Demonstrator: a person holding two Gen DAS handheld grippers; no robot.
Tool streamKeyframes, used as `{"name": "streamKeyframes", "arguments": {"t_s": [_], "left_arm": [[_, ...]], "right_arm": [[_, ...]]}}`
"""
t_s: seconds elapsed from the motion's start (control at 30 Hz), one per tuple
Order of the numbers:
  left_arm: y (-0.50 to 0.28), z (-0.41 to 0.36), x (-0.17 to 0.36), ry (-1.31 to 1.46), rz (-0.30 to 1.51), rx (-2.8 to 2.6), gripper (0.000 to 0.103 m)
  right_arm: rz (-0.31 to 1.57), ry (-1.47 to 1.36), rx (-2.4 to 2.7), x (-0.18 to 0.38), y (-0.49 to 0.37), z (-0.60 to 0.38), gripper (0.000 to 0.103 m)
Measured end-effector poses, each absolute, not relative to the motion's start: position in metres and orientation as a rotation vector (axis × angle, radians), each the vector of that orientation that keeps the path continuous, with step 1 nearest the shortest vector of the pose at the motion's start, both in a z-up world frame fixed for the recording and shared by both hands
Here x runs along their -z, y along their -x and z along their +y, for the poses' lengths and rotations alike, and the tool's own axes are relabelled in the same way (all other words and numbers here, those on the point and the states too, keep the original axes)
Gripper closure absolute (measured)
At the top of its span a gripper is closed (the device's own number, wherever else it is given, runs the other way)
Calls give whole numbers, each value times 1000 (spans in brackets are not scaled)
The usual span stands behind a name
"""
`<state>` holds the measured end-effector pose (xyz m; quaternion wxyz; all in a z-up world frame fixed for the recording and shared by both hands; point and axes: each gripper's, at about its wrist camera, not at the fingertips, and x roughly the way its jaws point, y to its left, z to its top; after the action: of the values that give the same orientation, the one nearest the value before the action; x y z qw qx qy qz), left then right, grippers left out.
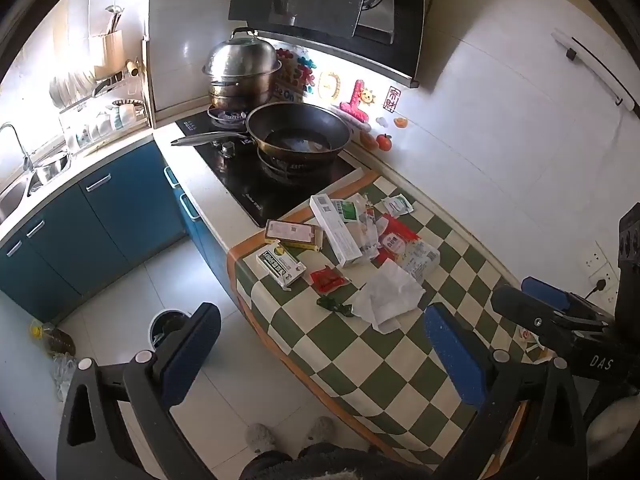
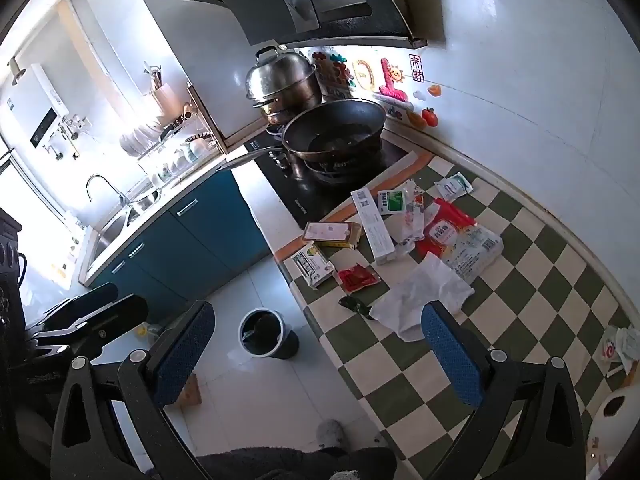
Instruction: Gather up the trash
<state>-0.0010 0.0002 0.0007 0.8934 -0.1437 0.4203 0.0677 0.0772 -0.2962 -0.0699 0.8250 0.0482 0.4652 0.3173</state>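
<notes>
Both the left claw and the right claw hang spread wide and empty above the near edge of the checkered desk, judged poised for a first pick. The trash lies clustered near the stove: a crumpled tissue, a red sachet and a long white box, whose long axis runs from the stove toward the near edge. The bin stands on the floor beside the desk.

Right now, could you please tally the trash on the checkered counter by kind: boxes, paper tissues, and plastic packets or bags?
Boxes: 3 (long white box, brown box, green-and-white box)
Paper tissue: 1
Plastic packets or bags: about 7; they overlap in a pile
Total: about 11
</notes>
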Motion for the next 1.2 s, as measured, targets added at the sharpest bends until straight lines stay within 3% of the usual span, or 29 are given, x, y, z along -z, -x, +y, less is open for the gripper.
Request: {"name": "streamKeyframes", "arguments": {"t_s": [1.2], "left_arm": [[-5, -18, -12, 266, 872, -98, 0]], "right_arm": [[980, -111, -632, 63, -74, -323, 0]]}}
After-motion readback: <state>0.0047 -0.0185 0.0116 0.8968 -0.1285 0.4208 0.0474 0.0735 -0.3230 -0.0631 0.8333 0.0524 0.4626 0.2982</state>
